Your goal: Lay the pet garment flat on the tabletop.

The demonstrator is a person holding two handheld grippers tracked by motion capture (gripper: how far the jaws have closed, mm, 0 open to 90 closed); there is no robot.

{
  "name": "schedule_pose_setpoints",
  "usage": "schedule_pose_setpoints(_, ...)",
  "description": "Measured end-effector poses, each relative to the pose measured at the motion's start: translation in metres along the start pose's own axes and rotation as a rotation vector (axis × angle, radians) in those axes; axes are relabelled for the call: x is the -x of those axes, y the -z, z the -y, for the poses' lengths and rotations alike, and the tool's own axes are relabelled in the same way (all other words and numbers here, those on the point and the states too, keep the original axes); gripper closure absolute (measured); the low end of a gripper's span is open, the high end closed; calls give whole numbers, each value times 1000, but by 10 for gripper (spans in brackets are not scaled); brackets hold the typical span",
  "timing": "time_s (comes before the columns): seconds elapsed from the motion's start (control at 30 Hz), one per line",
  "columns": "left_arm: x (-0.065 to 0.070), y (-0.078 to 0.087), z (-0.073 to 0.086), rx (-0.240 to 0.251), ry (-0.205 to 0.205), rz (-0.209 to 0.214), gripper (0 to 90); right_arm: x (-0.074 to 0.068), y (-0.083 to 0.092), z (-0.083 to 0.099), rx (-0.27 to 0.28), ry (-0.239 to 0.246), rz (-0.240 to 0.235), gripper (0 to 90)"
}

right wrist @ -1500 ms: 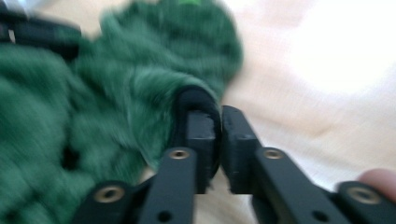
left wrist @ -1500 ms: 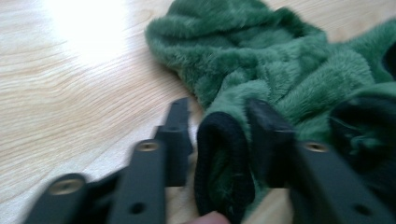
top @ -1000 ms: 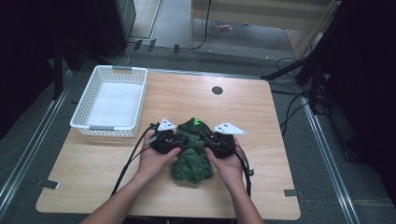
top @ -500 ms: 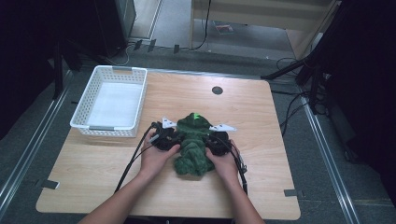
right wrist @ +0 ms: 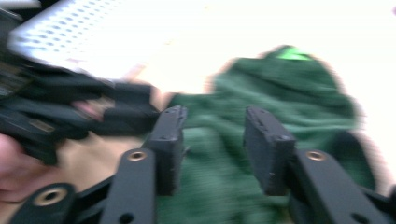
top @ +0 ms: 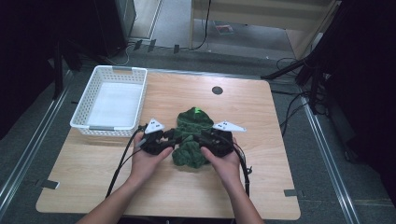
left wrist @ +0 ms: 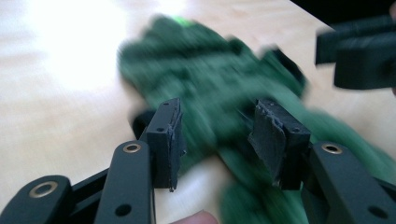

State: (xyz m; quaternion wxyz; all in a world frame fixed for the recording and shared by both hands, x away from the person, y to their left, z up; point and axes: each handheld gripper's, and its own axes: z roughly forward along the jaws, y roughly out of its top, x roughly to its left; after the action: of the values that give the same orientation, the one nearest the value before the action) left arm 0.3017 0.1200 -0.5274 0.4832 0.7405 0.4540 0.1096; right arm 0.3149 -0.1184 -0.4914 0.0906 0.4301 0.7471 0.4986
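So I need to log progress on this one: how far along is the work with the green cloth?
Done so far: the green cloth lies bunched in a rough pile mid-table, beside the white basket, which holds no cloth. In hand: the left gripper and right gripper flank the pile; both have just been opening, with cloth between the jaws but no pads pressing. Left: the cloth isn't neatly folded, and probably still has to go into the basket.
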Motion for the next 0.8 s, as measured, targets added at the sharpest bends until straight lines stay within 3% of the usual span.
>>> schedule_pose_setpoints(0.03,0,0,0,0,0,0,517,0,0,0,0,0,0,511)
schedule_pose_setpoints(0.07,3,5,11,-43,-8,26,521,-15,-4,6,-39,39,17,354)
schedule_pose_setpoints(0.1,3,5,11,-43,-8,26,531,-15,-4,6,-39,39,17,354)
schedule_pose_setpoints(0.13,4,6,14,-72,-24,44,531,-19,-8,9,-72,50,31,337)
schedule_pose_setpoints(0.17,8,9,18,-104,-66,50,545,-22,-15,15,-111,79,81,455)
schedule_pose_setpoints(0.2,8,9,18,-104,-66,50,571,-22,-15,15,-111,79,81,455)
schedule_pose_setpoints(0.23,10,11,23,-115,-83,64,595,-18,-18,21,-120,56,97,675)
schedule_pose_setpoints(0.27,11,11,25,-121,-91,67,611,-15,-16,22,-116,32,69,751)
schedule_pose_setpoints(0.3,11,11,25,-121,-91,67,629,-15,-16,22,-116,32,69,751)
schedule_pose_setpoints(0.33,11,10,27,-121,-99,65,629,-13,-14,23,-100,24,67,809)
schedule_pose_setpoints(0.4,9,11,29,-115,-86,70,653,-14,-3,24,-57,41,103,872)
schedule_pose_setpoints(0.47,5,12,32,-104,-74,75,655,-12,15,26,-7,42,132,882)
schedule_pose_setpoints(0.5,5,12,32,-104,-74,75,656,-12,15,26,-7,42,132,882)
schedule_pose_setpoints(0.53,4,13,35,-106,-77,69,656,-9,30,32,13,35,158,884)
schedule_pose_setpoints(0.57,4,13,35,-106,-77,69,656,-9,30,32,13,35,158,884)
schedule_pose_setpoints(0.63,4,13,35,-102,-84,67,651,-3,51,45,12,8,195,883)
schedule_pose_setpoints(0.7,3,13,35,-105,-80,68,647,-1,57,50,1,0,210,882)
schedule_pose_setpoints(0.8,2,14,34,-100,-60,72,592,10,77,71,-45,-78,236,814)
